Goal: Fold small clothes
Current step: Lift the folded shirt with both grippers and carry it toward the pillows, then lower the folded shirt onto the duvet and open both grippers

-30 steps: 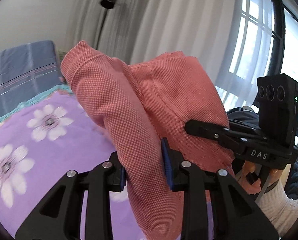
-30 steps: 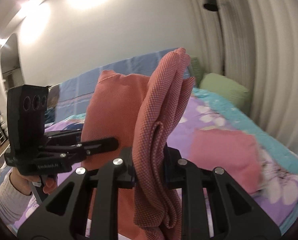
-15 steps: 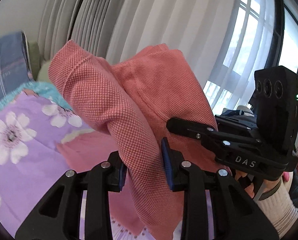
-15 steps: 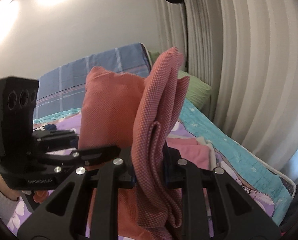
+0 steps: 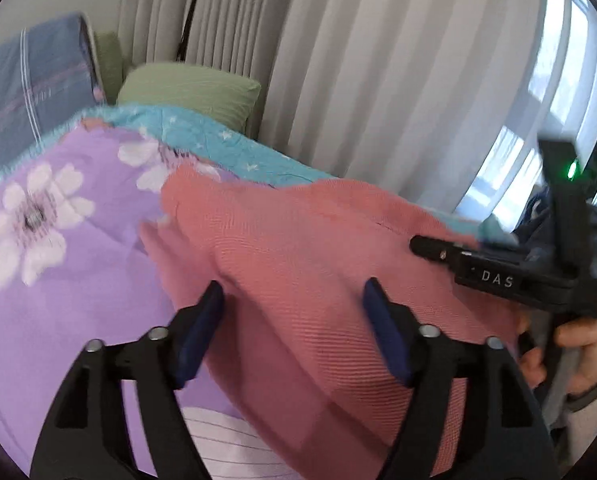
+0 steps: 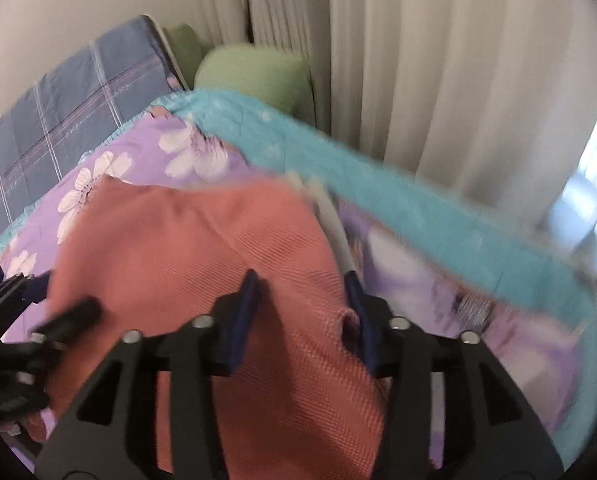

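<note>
Coral knit garment [image 5: 298, 248] down on the bed [image 5: 58, 280], soft, light and limp, best pinched at a hem or corner; left gripper [image 5: 294, 332] and right gripper [image 6: 302, 312] jaws just opened, apart, cloth between but unclamped.

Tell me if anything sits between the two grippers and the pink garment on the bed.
Nothing visible does. The pink garment lies on the purple floral bedspread, directly between the blue pads of the left gripper and of the right gripper; both have just been opening, pads off the cloth.
</note>
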Available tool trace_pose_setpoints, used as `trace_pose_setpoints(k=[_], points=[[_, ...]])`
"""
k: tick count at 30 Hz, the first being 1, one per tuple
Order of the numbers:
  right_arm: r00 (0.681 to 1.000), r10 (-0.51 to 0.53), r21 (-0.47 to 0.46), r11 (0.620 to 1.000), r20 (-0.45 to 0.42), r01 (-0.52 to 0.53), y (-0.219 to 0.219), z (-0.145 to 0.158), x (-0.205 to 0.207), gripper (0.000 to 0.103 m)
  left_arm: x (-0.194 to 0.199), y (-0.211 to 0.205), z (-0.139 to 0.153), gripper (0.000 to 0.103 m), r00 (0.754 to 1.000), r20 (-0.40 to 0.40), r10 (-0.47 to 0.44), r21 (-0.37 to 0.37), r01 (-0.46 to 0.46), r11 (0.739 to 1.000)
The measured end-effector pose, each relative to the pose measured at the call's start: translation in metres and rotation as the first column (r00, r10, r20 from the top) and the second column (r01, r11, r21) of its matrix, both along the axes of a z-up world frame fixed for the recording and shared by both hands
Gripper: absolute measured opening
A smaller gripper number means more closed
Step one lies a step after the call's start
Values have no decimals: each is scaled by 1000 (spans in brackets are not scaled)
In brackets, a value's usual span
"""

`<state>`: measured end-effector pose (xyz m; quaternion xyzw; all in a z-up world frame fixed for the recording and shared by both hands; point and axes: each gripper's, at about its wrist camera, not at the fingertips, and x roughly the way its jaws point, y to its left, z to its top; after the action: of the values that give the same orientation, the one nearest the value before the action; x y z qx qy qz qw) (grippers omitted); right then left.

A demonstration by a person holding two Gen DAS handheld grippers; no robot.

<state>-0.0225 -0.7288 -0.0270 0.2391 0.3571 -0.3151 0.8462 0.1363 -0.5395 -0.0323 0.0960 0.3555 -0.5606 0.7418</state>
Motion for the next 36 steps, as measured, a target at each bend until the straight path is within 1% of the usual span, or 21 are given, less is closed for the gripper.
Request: trace_pose_setpoints(k=[1,2,3,4,5,7,8,10,12,13,14,16,17,18,19,21,23,26,29,33,36], points=[[1000,-15,26,1000,19,14,-8,-6,-5,58,0,2,-3,75,1000,-7,3,-6,-3,1000],[999,-23,48,999,33,21,-11,-11,-9,64,-4,2,-4,76,1000,12,6,-9,-6,1000],[998,-33,66,997,48,30,-13,-14,-12,69,-7,0,-5,76,999,40,9,-7,-9,1000],[998,-46,69,997,49,42,-15,-18,-13,72,-14,-3,-5,77,996,84,14,-1,-14,1000],[998,-53,57,997,42,50,-13,-18,-12,77,-21,-3,-4,77,994,111,19,4,-20,1000],[998,-59,5,998,22,59,-8,-16,-8,80,-31,0,0,79,990,135,40,12,-42,999],[998,-68,-23,997,11,69,-3,-12,-10,80,-37,6,3,83,990,134,52,12,-54,998],[994,-107,-121,987,-26,103,10,-5,-17,80,-44,19,10,90,988,137,68,2,-68,998],[990,-132,-231,966,-40,119,33,5,-22,80,-55,35,18,94,985,164,50,-15,-49,999],[991,-130,-275,954,-31,116,47,13,-28,80,-63,44,21,99,982,185,34,-21,-31,999],[993,-120,-313,943,-15,109,61,19,-36,81,-72,54,25,101,978,210,18,-30,-12,999],[995,-88,-392,914,47,100,96,31,-57,86,-86,71,32,101,970,245,-10,-50,23,998],[992,-80,-436,893,94,113,117,38,-72,92,-94,79,36,102,968,250,-19,-61,35,998],[989,-75,-458,880,125,125,131,42,-83,98,-99,86,40,102,968,250,-24,-71,43,997],[986,-63,-471,873,153,129,143,47,-93,99,-105,96,44,102,969,248,-16,-86,39,996],[981,-21,-476,872,193,113,166,56,-115,101,-115,114,51,102,970,241,0,-128,31,991],[978,9,-484,870,207,94,183,62,-132,101,-128,137,57,102,971,238,25,-167,15,986],[981,-16,-500,859,196,114,200,66,-147,101,-147,162,63,102,958,277,80,-180,-30,983],[982,-26,-472,874,188,114,219,71,-158,101,-167,181,64,102,942,313,121,-171,-69,983],[979,-47,-406,905,196,124,233,76,-166,101,-190,202,59,102,941,310,138,-137,-99,986],[975,-37,-351,929,219,114,243,77,-174,101,-197,216,56,102,932,322,167,-123,-134,983]])
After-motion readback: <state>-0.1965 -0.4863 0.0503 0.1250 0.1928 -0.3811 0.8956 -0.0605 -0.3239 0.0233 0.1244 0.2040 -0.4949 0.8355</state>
